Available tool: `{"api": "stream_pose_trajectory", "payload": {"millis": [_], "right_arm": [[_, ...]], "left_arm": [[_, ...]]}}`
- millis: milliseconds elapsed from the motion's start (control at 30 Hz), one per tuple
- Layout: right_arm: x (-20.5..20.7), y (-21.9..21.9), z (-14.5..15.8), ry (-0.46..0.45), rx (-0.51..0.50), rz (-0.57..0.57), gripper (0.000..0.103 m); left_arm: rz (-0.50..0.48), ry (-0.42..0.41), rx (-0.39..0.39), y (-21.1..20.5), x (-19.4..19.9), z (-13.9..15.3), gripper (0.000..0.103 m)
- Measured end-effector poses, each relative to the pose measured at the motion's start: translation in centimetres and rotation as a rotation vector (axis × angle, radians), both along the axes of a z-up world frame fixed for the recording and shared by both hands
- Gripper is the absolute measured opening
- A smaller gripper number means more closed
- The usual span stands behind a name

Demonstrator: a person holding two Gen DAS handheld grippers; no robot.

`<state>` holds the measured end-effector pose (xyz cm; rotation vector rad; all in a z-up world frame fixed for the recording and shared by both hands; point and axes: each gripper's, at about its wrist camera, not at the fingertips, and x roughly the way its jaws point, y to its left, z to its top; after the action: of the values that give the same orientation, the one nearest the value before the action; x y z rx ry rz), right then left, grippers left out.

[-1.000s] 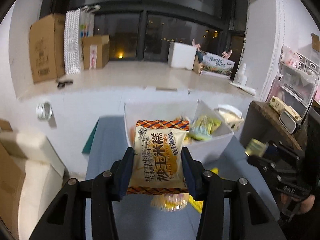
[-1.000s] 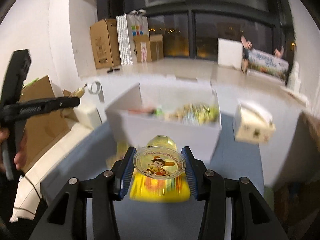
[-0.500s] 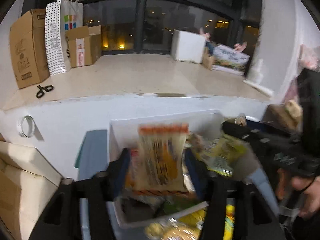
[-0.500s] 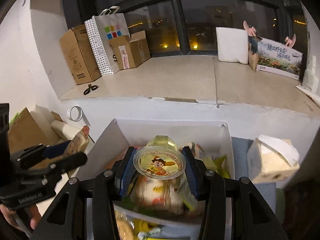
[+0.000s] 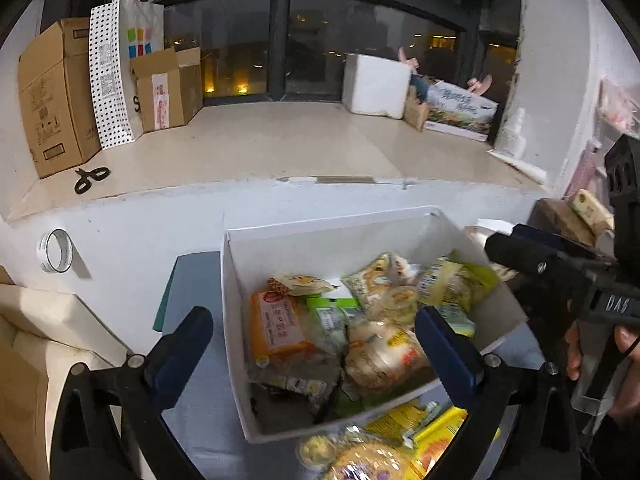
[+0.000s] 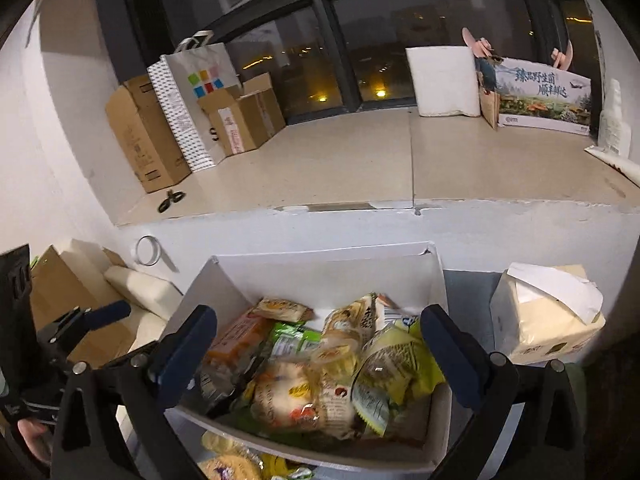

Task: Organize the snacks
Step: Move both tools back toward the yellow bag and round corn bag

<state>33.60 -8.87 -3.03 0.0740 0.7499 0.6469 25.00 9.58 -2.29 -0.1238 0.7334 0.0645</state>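
Observation:
A white cardboard box (image 5: 320,240) (image 6: 328,268) holds several snack packets: an orange pack (image 5: 276,328), green packs (image 5: 332,312), yellow-green bags (image 6: 396,360) and a small jelly cup (image 5: 400,300) (image 6: 334,354). My left gripper (image 5: 316,332) is open and empty above the box's near left part. My right gripper (image 6: 320,328) is open and empty above the box. More yellow snacks (image 5: 384,444) (image 6: 232,464) lie on the grey table in front of the box. The right gripper also shows in the left wrist view (image 5: 560,264).
A tissue box (image 6: 548,312) stands right of the snack box. A tape roll (image 5: 54,250) hangs on the white wall. On the sill are scissors (image 5: 90,178), cardboard boxes (image 5: 52,96), a dotted bag (image 5: 116,68) and a white foam block (image 5: 376,86).
Both grippers moved forward over the box and opened. The rice cake packet left the left gripper and the jelly cup left the right gripper; both now lie in the box.

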Motion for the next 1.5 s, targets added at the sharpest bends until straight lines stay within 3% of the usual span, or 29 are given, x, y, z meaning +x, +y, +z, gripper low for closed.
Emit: {"api": "stream_pose_trajectory", "payload": {"millis": [233, 367, 467, 667, 733, 1000, 1167, 1500], "right_arm": [[-6.8, -1.0, 1.1, -0.070, -0.049, 0.133, 0.103], [-12.1, -2.7, 0.1, -0.105, -0.087, 0.175, 0.103], [-15.4, -3.9, -1.5, -0.107, -0.121, 0.163, 0.103], [-19.7, -6.1, -7.0, -0.015, -0.150, 0.133, 0.103], [-20.0, -6.4, -9.1, 0.036, -0.153, 0.130, 0.103], [-17.5, -6.3, -14.0, 0.181, -0.125, 0.084, 0.103], [-15.7, -6.0, -15.6, 0.302, -0.010, 0.072, 0.103], [-12.9, -3.7, -16.3, 0.326, 0.091, 0.044, 0.103]], "left_arm": [[-0.119, -0.061, 0.066, -2.1, -7.7, 2.8, 0.103], [-0.174, -0.066, 0.047, -3.1, -11.9, 2.5, 0.103], [-0.166, -0.048, 0.022, -3.4, -14.6, 1.2, 0.103], [-0.154, -0.024, -0.008, -4.2, -18.7, -1.5, 0.103], [-0.156, -0.006, -0.045, -4.2, -19.2, -2.4, 0.103], [-0.148, 0.008, -0.051, -4.8, -19.2, -3.3, 0.103], [-0.154, 0.011, -0.058, -4.8, -19.1, -3.5, 0.103], [-0.145, 0.023, -0.064, -4.9, -18.8, -4.1, 0.103]]}}
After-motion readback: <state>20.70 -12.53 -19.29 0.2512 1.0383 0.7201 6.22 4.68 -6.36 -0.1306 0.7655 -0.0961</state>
